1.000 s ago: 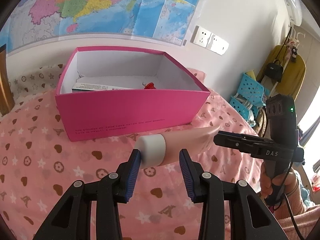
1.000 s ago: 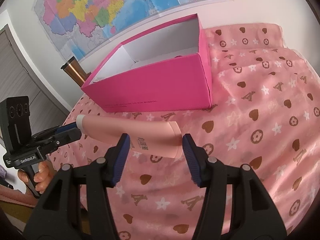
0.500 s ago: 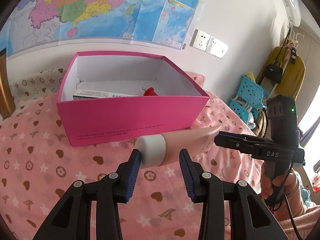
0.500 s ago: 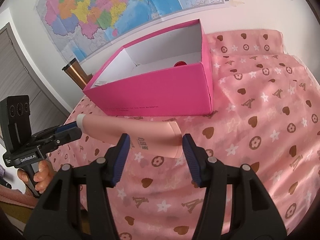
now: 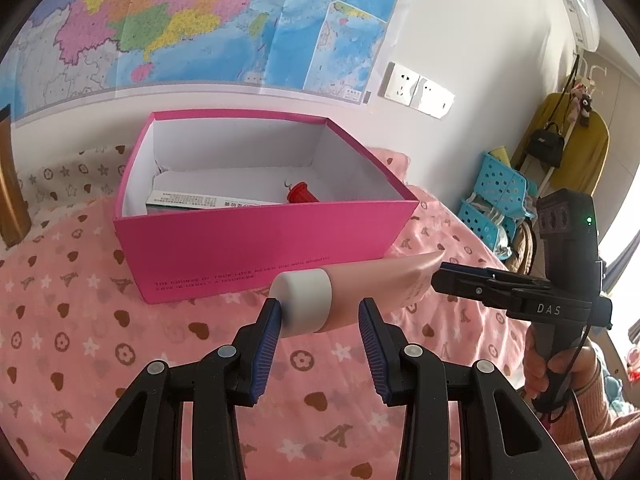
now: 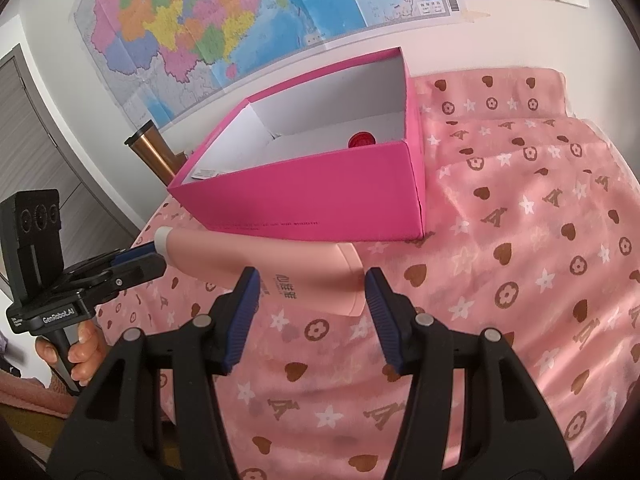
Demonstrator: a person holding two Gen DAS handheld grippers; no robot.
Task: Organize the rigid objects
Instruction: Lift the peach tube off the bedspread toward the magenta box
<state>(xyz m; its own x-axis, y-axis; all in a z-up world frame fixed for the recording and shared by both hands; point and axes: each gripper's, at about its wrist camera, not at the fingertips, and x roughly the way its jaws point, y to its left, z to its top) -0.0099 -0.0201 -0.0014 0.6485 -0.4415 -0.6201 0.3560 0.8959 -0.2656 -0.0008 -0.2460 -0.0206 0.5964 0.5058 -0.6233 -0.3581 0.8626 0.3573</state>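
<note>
A: Tube (image 5: 362, 294) is in the air before the pink box (image 5: 256, 236), light, soft-walled, slick.

B: Your left hand-held gripper (image 5: 320, 320) clamps the stiff cap (image 5: 304, 300); right hand-held gripper (image 6: 310, 290) pinches the flat tail. Squeeze only there.

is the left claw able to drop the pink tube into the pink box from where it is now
Probably yes. The left claw grips the pink tube at its white cap, the right claw holds the flat end, and the pink box is open-topped just ahead. The near wall must be cleared first.
</note>
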